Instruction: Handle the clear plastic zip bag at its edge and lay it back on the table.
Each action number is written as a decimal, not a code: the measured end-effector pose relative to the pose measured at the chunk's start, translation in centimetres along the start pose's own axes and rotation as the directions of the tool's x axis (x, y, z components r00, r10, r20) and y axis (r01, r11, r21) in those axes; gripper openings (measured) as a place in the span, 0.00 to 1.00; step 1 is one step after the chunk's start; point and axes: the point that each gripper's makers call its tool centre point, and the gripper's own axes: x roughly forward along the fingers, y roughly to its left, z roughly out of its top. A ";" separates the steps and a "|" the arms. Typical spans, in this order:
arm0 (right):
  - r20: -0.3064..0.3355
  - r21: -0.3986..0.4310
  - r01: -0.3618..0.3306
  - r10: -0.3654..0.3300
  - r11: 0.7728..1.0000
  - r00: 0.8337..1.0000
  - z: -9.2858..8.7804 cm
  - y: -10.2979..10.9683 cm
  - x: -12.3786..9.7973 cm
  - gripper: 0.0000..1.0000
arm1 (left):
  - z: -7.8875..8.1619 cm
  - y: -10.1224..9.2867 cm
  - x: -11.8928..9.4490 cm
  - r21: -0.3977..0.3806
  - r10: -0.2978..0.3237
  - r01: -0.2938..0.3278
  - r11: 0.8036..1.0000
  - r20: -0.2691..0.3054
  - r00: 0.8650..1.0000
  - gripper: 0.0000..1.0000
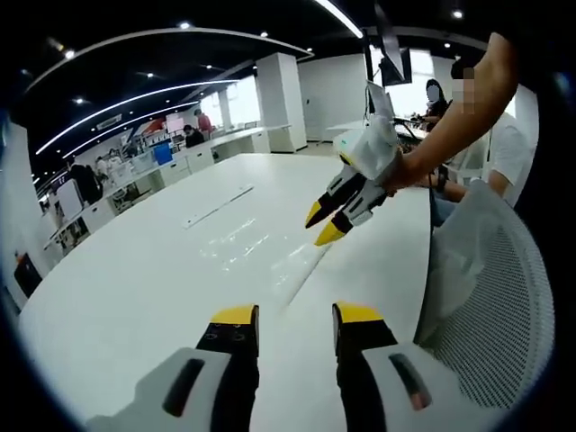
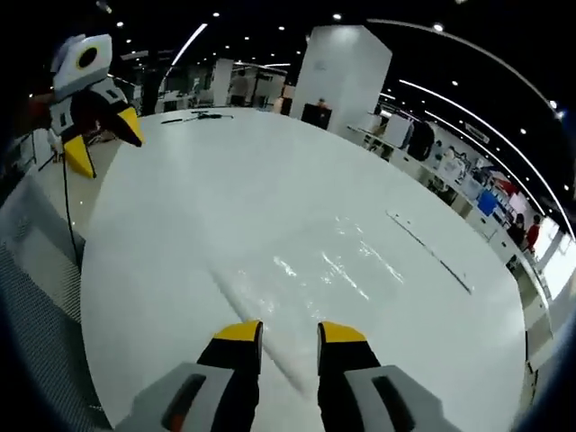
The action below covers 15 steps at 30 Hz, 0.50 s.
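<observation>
The clear plastic zip bag (image 1: pixel 256 241) lies flat on the white table (image 1: pixel 135 297), showing mostly as glints, with its zip strip (image 1: pixel 219 206) at the far side. My left gripper (image 1: pixel 296 317) hovers open just short of the bag's near edge, nothing between its jaws. My right gripper (image 1: pixel 322 225), held by a person's hand, hangs above the bag's right side with its yellow tips apart. In the right gripper view the bag (image 2: pixel 333 261) spreads ahead of my open right gripper (image 2: pixel 290 333); a crease runs down between the jaws. The left gripper (image 2: pixel 103 142) hangs open at upper left.
A mesh chair back (image 1: pixel 490 306) stands against the table's right edge, seen again as grey mesh (image 2: pixel 36 315) with a thin cable (image 2: pixel 67 216). A seated person (image 1: pixel 495 153) is behind the right gripper. Desks, pillars and other people fill the far office.
</observation>
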 end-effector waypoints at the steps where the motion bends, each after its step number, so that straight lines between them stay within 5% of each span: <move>1: 0.003 0.005 0.006 -0.006 1.000 1.000 0.0 -0.1 -0.2 0.27 | 0.0 0.0 0.1 -0.001 -0.001 0.001 1.000 0.000 1.000 0.32; 15: 0.118 0.146 0.080 -0.097 0.986 0.988 -0.5 -0.3 -6.3 0.50 | 0.5 -0.8 0.7 -0.039 -0.002 0.003 0.999 0.014 1.000 0.41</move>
